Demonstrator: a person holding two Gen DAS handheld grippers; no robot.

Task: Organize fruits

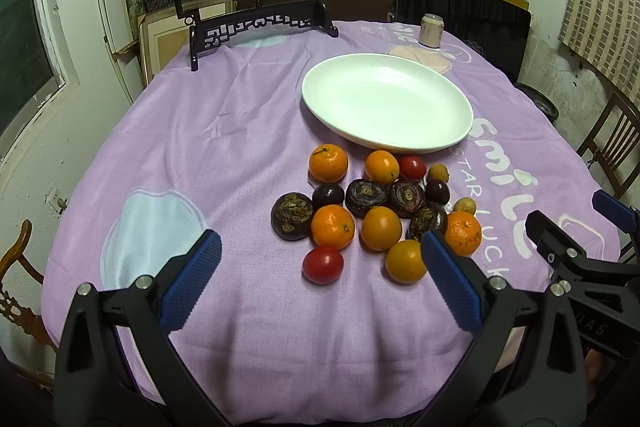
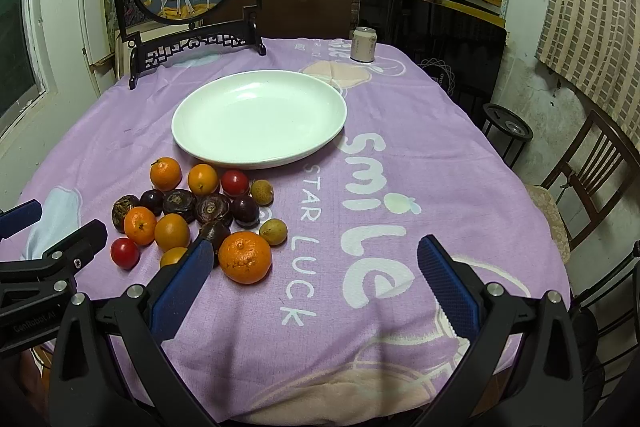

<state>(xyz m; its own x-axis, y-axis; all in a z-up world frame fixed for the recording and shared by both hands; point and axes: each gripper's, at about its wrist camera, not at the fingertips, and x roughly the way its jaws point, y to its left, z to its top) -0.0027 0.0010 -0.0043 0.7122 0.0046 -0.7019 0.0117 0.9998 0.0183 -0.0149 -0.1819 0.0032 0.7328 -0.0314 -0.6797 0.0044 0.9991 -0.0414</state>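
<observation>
The left tongs (image 1: pixel 320 267) and the right tongs (image 2: pixel 316 269) both hung wide open above the table with the purple cloth (image 2: pixel 400 187), holding nothing. A pile of small round fruits, orange, red and dark brown (image 1: pixel 372 211), lay on the cloth just in front of the big white oval plate (image 1: pixel 386 103). None of the fruits sat in the plate.

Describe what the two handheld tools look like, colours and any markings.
Both the left tool and right tool have black plastic frames with silver bolts and blue ribbed pads on the fingers. Faint lettering is printed on each body, partly legible. No cables or sleeves show.
</observation>
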